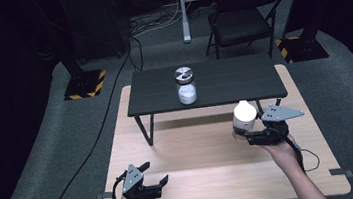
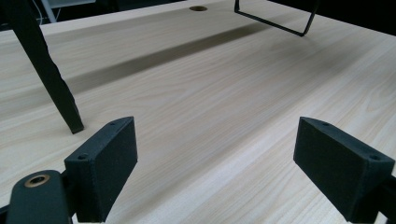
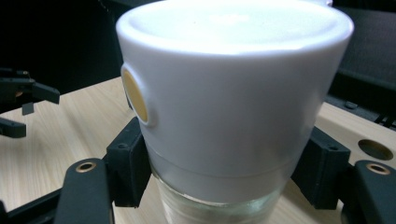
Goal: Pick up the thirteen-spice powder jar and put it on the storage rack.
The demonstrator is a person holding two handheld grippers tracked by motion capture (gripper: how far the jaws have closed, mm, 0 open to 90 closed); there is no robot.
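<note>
Worktop (image 1: 208, 171) of pale wood, with a low black shelf (image 1: 243, 84) standing across its far half.

Left tool (image 1: 144, 183) hovers over the near left corner. Released: in the left gripper view its jaws stand wide apart over bare wood, nothing between them. Idle, by the look of it.

Jar with a silver lid (image 1: 185, 85) sits on the shelf, left of middle, white stuff inside. Untouched.

Right tool (image 1: 248, 132) is near the right edge, just in front of the shelf. Clenched on a jar with a white cap (image 3: 229, 93), both jaws pressed to the cap's sides, glass showing below.

Step in hand, as I judge it: carrying the white-capped jar, likely towards the shelf beside the other one. Next move calls for a lift clear of the shelf edge, jar kept upright, then a gentle set-down well apart from its neighbour.
</note>
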